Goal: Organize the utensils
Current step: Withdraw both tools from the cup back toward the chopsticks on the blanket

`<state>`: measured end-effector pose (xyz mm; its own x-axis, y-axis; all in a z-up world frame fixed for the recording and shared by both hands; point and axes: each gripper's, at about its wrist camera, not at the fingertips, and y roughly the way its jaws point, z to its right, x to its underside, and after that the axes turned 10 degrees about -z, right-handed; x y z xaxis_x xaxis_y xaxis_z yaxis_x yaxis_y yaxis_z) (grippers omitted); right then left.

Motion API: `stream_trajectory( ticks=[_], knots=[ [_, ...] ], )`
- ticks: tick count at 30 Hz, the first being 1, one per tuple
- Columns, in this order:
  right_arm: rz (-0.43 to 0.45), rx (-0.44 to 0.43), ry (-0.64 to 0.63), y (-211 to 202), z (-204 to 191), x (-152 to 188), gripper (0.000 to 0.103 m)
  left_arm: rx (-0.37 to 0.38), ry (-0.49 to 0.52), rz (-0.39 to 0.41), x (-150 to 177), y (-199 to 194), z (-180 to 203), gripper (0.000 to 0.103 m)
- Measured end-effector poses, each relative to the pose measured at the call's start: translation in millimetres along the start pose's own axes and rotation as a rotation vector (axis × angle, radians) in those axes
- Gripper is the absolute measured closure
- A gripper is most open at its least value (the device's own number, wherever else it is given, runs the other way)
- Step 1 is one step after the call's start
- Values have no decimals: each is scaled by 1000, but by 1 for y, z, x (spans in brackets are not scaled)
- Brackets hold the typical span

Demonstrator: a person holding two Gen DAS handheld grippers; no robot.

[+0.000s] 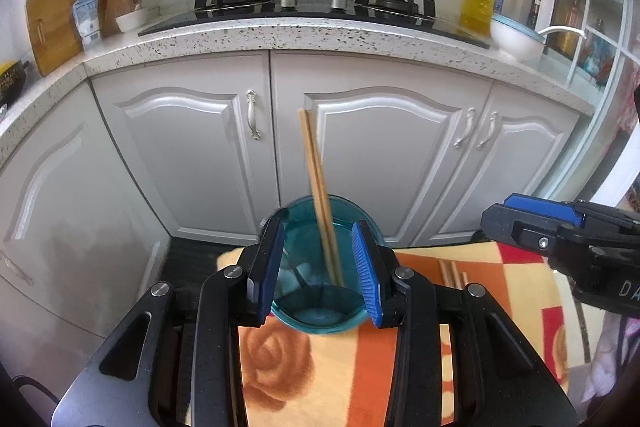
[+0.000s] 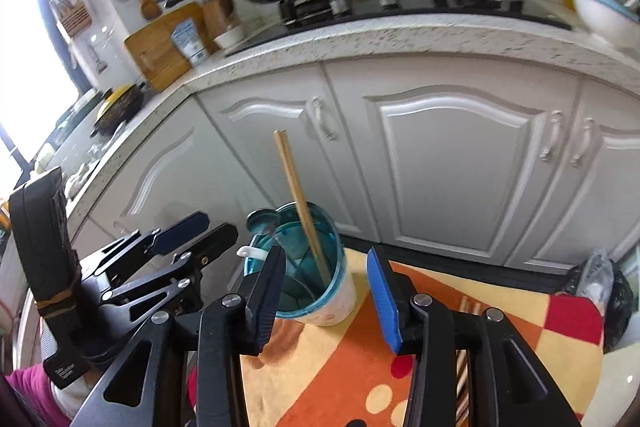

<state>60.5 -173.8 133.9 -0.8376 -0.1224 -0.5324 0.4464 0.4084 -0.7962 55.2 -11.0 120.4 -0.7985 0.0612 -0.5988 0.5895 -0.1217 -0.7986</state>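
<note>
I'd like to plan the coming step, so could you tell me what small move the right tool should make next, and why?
Probably lower the right tool, which is open and empty, toward the loose chopsticks lying on the cloth. One pair already stands in the blue holder, and those remain outside it.

I see white cabinets (image 1: 372, 155) under a speckled counter (image 1: 280, 39), a bright window (image 2: 28, 67) far left of them.

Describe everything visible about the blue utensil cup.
The blue utensil cup looks like translucent teal plastic with a whitish outer base. It stands upright on the patterned cloth and has inner dividers. A pair of wooden chopsticks leans inside it, with a metal ladle and a white spoon handle. The left gripper brackets it.
</note>
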Motion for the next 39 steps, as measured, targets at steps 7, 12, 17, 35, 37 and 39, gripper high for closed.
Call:
stream_trajectory(
  ticks=[7,12,17,35,37,39],
  knots=[
    [29,87,19,-14,2,17,61,54,-2,-18,11,-6,17,69],
    [25,134,40,-16,10,30,60,91,-4,-31,18,-8,30,69],
    [14,168,63,-17,21,43,53,130,-1,-66,27,-4,45,68],
    [-74,258,160,-11,82,91,52,182,24,-195,69,30,69,68],
    [-111,255,190,-2,98,101,52,179,25,-219,75,39,70,68],
    [-139,238,224,10,114,111,52,182,24,-253,83,50,72,68]
  ],
)
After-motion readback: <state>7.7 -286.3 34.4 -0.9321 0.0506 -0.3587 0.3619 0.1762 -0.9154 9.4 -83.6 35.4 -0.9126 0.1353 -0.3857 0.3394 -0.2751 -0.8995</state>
